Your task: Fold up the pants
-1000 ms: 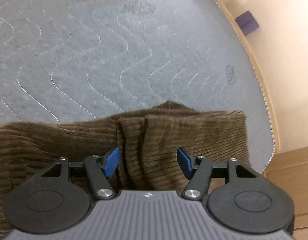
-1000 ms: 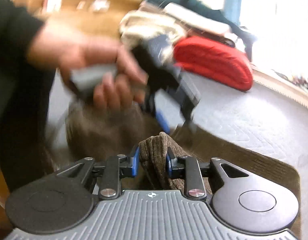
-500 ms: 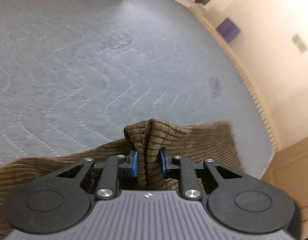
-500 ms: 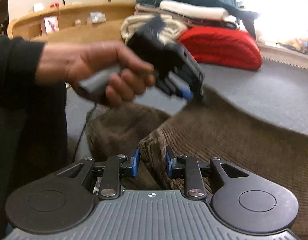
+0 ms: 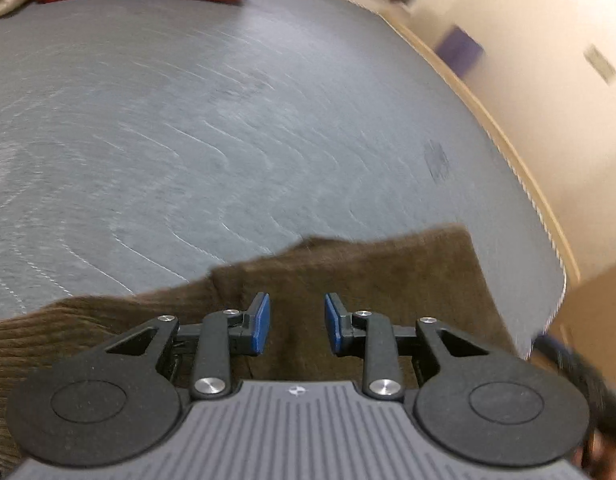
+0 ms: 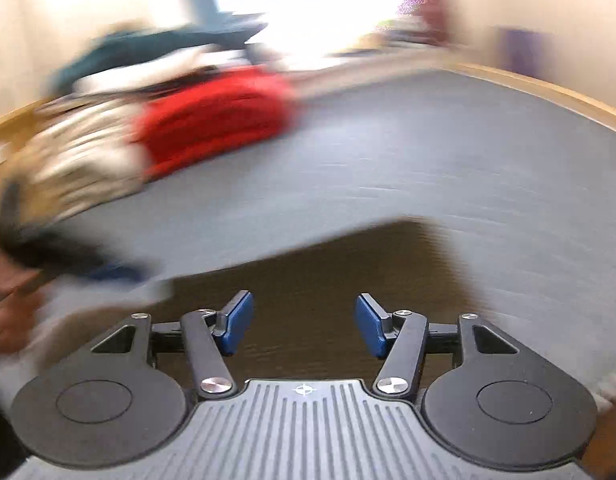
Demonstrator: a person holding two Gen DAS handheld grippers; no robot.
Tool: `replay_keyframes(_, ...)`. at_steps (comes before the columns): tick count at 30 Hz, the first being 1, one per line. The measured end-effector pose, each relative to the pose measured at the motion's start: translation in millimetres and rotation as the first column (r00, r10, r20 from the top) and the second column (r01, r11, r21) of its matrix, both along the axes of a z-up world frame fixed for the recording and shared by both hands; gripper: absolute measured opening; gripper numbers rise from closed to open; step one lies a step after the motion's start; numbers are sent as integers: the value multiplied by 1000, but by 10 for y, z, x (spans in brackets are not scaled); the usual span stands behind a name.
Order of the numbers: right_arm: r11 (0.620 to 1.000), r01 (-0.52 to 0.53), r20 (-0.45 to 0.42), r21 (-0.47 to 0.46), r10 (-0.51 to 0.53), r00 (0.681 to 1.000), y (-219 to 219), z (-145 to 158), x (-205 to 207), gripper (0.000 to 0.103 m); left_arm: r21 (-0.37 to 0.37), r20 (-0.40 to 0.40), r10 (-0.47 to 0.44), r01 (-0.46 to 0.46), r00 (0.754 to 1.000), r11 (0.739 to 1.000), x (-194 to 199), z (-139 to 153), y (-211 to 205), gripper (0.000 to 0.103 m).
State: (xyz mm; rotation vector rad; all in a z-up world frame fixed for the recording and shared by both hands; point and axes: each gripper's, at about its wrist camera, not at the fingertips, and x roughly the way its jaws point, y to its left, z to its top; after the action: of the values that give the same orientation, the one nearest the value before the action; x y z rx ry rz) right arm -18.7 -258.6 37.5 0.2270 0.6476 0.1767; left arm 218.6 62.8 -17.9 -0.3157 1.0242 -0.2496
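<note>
Brown cord pants (image 5: pixel 348 280) lie flat on the grey mattress (image 5: pixel 228 140), near its wooden edge. Left gripper (image 5: pixel 297 323) and right gripper (image 6: pixel 304 326) both hover over the fabric w/ jaws apart, nothing held, prob bc that fold's laid down.

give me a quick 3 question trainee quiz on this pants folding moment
1. True or false: the left gripper is clamped on the brown corduroy pants.
2. The right gripper is: A open, B shut on cloth, C out of view.
3. Fill in: the pants lie on a ____ quilted mattress.

Key: 1 false, its jaws stand apart with nothing pinched; 2 A; 3 grey.
</note>
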Motion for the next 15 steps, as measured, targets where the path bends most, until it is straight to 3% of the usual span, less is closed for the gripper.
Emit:
replay_keyframes(3, 974, 210, -107, -88, -219, 970, -387, -184, 122, 60, 42, -24, -39, 40, 999, 998, -18, -106, -107, 32)
replay_keyframes(6, 959, 259, -224, -118, -280, 933, -580, -423, 218, 60, 60, -60, -59, 63, 996, 996, -10, -207, -177, 32)
replay_keyframes(9, 950, 310, -278, -41, -309, 910, -709, -570, 220, 63, 74, -70, -57, 63, 996, 995, 16, -245, -220, 32)
replay_keyframes(13, 942, 323, -342, 97, -273, 899, -819, -678, 262, 65, 75, -74, -56, 61, 996, 995, 39, -250, -244, 32)
replay_keyframes(15, 942, 321, -342, 100, -270, 900, -787, -688, 270, 58, 69, -75, -58, 63, 995, 996, 52, -245, -251, 32)
